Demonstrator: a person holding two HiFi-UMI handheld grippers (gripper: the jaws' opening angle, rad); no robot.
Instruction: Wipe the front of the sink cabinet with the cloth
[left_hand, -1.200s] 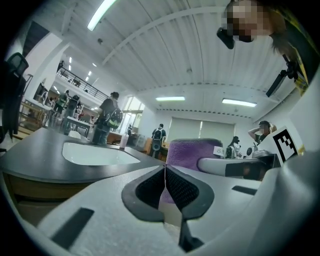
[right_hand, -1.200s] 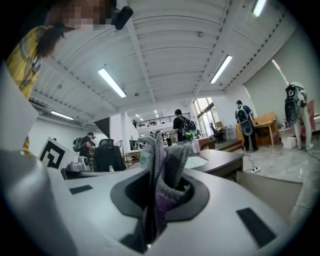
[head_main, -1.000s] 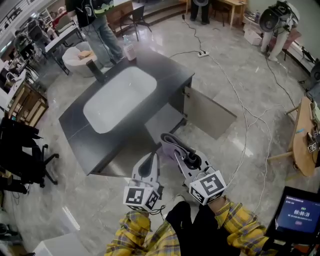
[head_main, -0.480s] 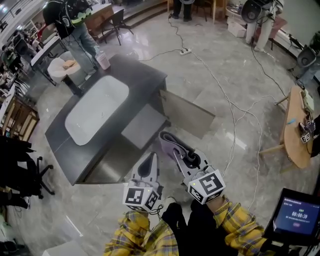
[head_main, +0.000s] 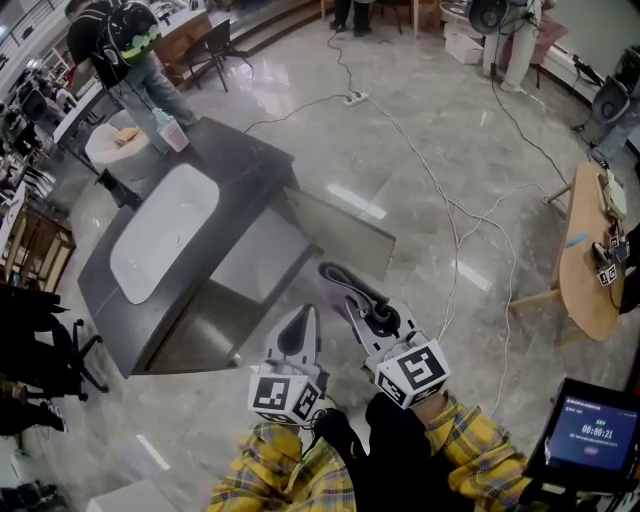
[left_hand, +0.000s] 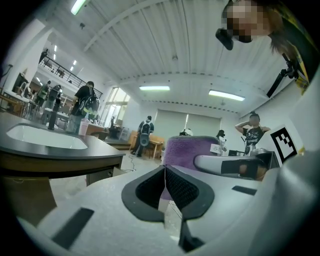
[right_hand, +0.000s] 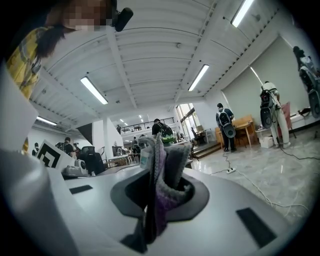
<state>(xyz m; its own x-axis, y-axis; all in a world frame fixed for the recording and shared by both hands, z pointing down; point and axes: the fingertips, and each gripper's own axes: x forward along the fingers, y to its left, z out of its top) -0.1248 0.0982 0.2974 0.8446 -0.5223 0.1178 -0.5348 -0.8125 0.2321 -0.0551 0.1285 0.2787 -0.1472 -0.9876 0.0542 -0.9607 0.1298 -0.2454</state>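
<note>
The dark sink cabinet (head_main: 250, 165) with a white basin (head_main: 160, 232) stands at the upper left of the head view, its front door (head_main: 335, 232) swung open. My right gripper (head_main: 338, 275) is shut on a purple-grey cloth (head_main: 345, 300), which sticks up between the jaws (right_hand: 162, 170) in the right gripper view. My left gripper (head_main: 300, 318) is shut with nothing in it, its pads pressed together (left_hand: 165, 187). Both grippers hang over the floor, in front of the cabinet and apart from it. The cloth (left_hand: 187, 150) also shows in the left gripper view, beside the countertop (left_hand: 60, 152).
A pink cup (head_main: 172, 132) stands on the cabinet's far corner. Cables (head_main: 450, 215) and a power strip (head_main: 352, 97) lie on the marble floor. A wooden table (head_main: 585, 260) is at the right, a tablet (head_main: 595, 430) at the lower right. A person (head_main: 125, 50) stands behind the cabinet.
The view has swung, so the cabinet has slid left and up in the head view. Both grippers hold the same place in the frame, the right one still shut on the cloth.
</note>
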